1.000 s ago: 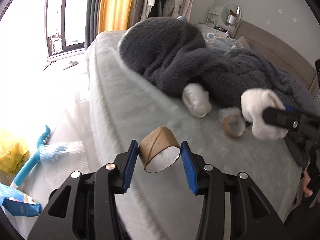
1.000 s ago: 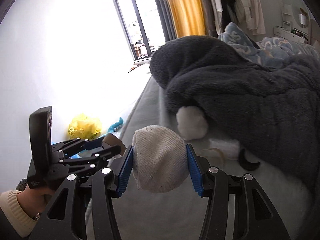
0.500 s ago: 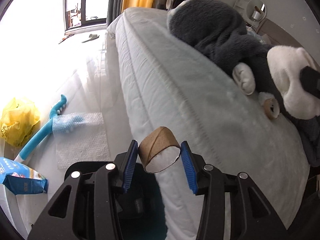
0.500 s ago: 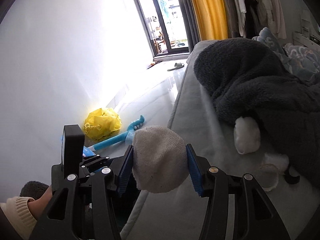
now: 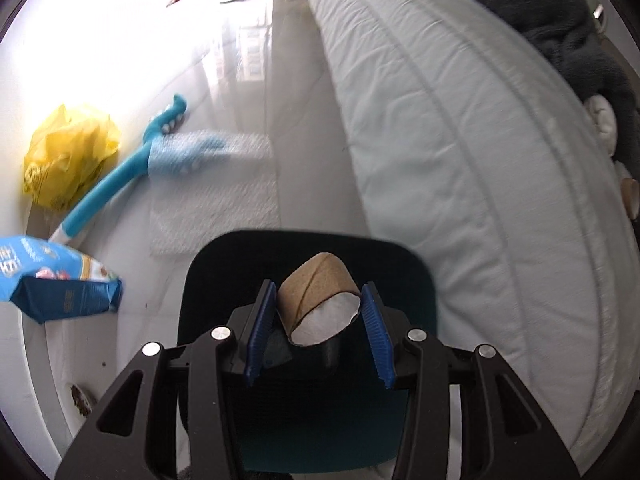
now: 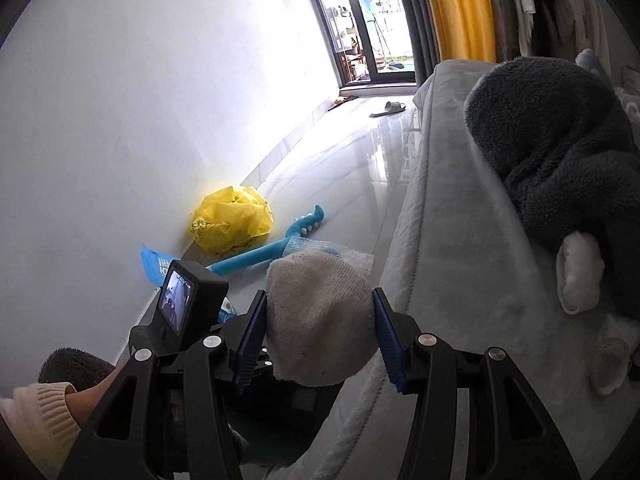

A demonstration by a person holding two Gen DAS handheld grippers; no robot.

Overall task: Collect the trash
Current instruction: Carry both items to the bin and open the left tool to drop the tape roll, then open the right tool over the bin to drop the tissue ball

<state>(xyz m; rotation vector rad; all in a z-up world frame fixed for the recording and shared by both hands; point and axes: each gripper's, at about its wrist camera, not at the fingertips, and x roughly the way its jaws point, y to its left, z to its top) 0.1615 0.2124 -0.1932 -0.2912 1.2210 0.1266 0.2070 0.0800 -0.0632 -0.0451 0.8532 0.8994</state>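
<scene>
While the left gripper (image 5: pixel 318 330) is pinching the cardboard tube (image 5: pixel 318 303) over the dark bin (image 5: pixel 304 360) beside the bed (image 5: pixel 460 152), it is best centring the tube above the opening before letting go, clear of the rim. The right gripper (image 6: pixel 320 334) is clamping a white sock (image 6: pixel 320 320) at the bed's edge, waiting its turn. Compared with a second ago, the left view is now showing bin and floor instead of the dark blanket (image 6: pixel 560 152).

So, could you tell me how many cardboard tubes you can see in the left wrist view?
2. One cardboard tube is clamped in the left gripper, above the dark bin. The other tube lies on the bed at the right edge. More may be hidden by the dark blanket.
</scene>
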